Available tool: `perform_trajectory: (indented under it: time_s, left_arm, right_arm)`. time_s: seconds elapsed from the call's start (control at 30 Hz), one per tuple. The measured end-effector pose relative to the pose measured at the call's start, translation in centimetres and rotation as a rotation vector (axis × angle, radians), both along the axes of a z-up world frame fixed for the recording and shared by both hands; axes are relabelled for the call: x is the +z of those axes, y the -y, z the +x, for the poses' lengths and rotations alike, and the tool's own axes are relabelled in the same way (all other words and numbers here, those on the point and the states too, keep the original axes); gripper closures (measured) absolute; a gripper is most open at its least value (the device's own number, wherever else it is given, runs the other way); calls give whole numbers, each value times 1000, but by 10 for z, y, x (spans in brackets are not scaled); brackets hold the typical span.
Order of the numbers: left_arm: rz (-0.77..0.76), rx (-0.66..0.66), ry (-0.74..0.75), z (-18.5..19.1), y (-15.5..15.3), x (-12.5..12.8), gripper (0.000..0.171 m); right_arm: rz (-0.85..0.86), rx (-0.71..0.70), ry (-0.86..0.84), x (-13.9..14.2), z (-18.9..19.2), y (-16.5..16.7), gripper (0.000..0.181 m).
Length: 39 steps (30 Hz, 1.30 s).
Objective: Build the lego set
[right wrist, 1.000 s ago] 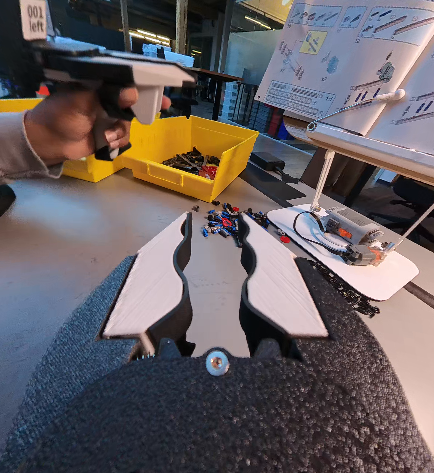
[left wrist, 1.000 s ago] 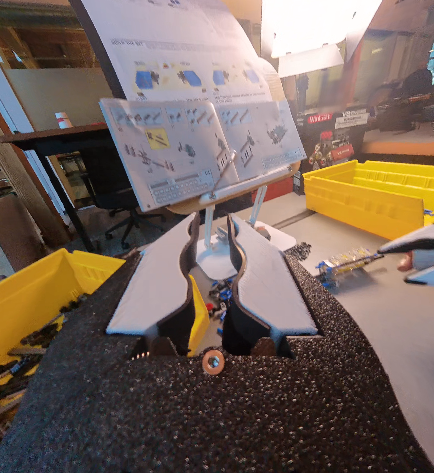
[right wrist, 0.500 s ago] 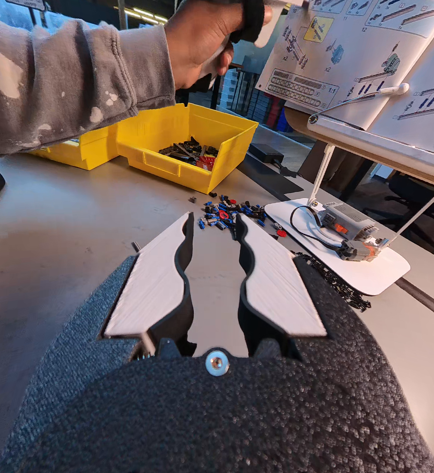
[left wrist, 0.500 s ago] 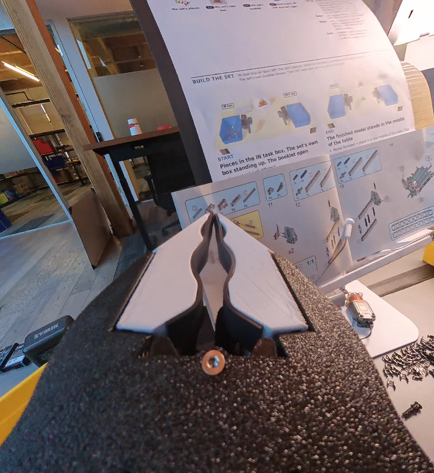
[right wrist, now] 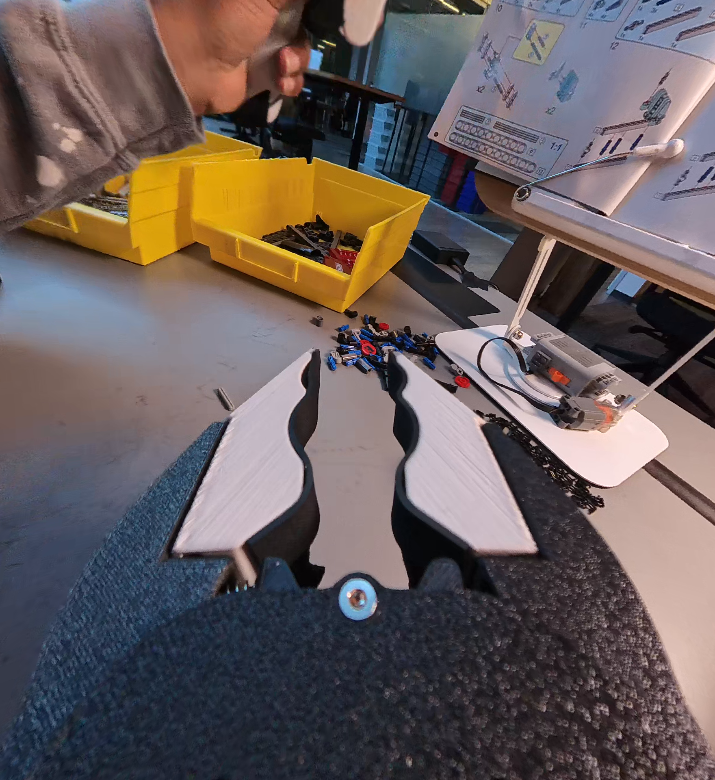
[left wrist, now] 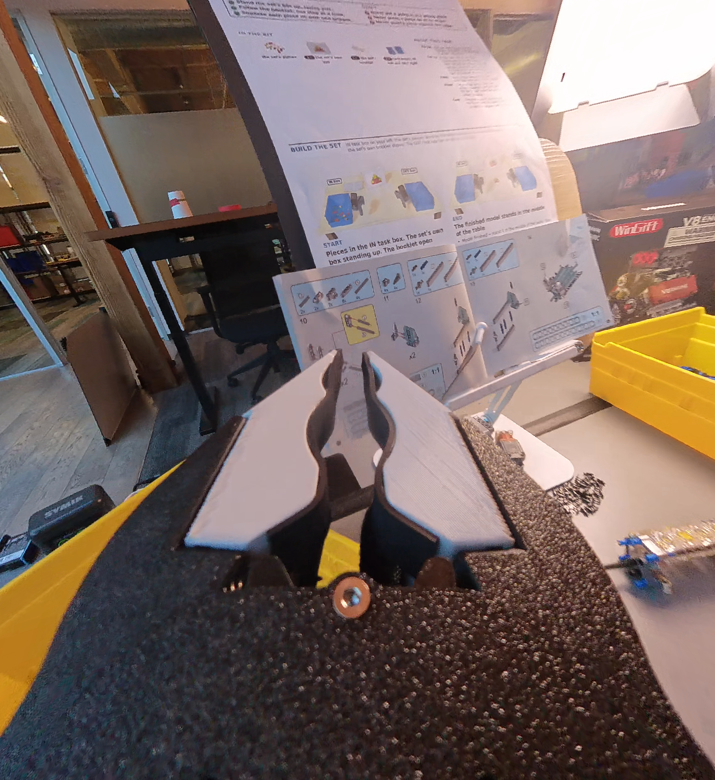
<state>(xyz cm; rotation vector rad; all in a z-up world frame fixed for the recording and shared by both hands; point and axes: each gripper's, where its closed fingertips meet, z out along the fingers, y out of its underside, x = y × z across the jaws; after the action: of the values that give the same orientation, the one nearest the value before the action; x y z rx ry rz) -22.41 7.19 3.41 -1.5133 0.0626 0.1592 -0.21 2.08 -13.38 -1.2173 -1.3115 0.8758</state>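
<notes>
**Operator:** Condition of the left gripper (left wrist: 350, 358)?

**Inspector:** Raised above the grey table (left wrist: 664, 485), its white fingers (left wrist: 423, 456) parted by a narrow gap at the tips, nothing between them. It points at the open illustrated instruction booklet (left wrist: 431, 320) propped on the white wire-legged stand (right wrist: 558, 447). A yellow plastic bin (left wrist: 18, 624) lies under it; a small blue-and-grey brick assembly (left wrist: 676, 548) sits on the table to its right (blurred, detail uncertain).

**Operator:** And the right gripper (right wrist: 353, 356)?

**Inspector:** Jaws wide apart, empty, low over the table. Just beyond the fingertips lies a scatter of small blue, black and red brick pins (right wrist: 372, 346). On the stand's base rests a grey motor unit with black cable (right wrist: 567, 367). Farther back, a yellow bin of dark bricks (right wrist: 305, 236). A grey-sleeved hand (right wrist: 237, 55) occupies the upper left.
</notes>
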Motion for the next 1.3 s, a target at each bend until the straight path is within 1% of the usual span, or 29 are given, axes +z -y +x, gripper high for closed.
perform_trajectory:
  time_s: [0.1,0.17,0.27,0.33,0.43,0.53,0.6,0.67,0.77,0.9,0.97,1.13,1.2,1.3]
  left_arm:
    - [-53,-19,-7,-5,47,-6,152]
    - [-89,29,-46,-27,82,-6,151]
    - [-226,171,-126,-89,136,-8,151]
    - [-374,256,-154,-137,170,-17,150]
    - [-627,353,-213,-202,218,-44,151]
    - [-960,372,-253,-246,262,-94,152]
    - [-1137,371,-265,-266,283,-122,152]
    - [-1278,341,-262,-276,296,-146,152]
    - [-1476,272,-269,-282,306,-177,151]
    - [-1766,198,-254,-286,317,-209,149]
    - [-1886,179,-235,-290,321,-218,147]
    - [-2147,138,-282,-302,338,-230,142]
    - [-2210,113,-304,-303,343,-234,141]
    - [-2226,86,-325,-305,341,-240,142]
  right_arm:
    - [-3,-9,-9,1,2,-1,152]
    - [-11,-15,-13,2,4,-3,153]
    - [-22,-22,-19,3,5,-5,153]
    - [-29,-24,-19,3,5,-6,153]
    - [-18,-29,-9,1,3,-5,153]
    - [6,-33,3,-1,2,-3,154]
    - [24,-39,8,-2,2,-2,154]
    - [37,-44,16,-3,1,-1,155]
    - [45,-47,30,-5,-1,-1,155]
    - [50,-48,44,-8,-2,0,155]
    - [53,-46,47,-8,-2,1,155]
    - [53,-30,45,-8,-2,3,155]
    - [47,-24,43,-8,-2,3,155]
    - [38,-17,41,-8,-2,3,155]
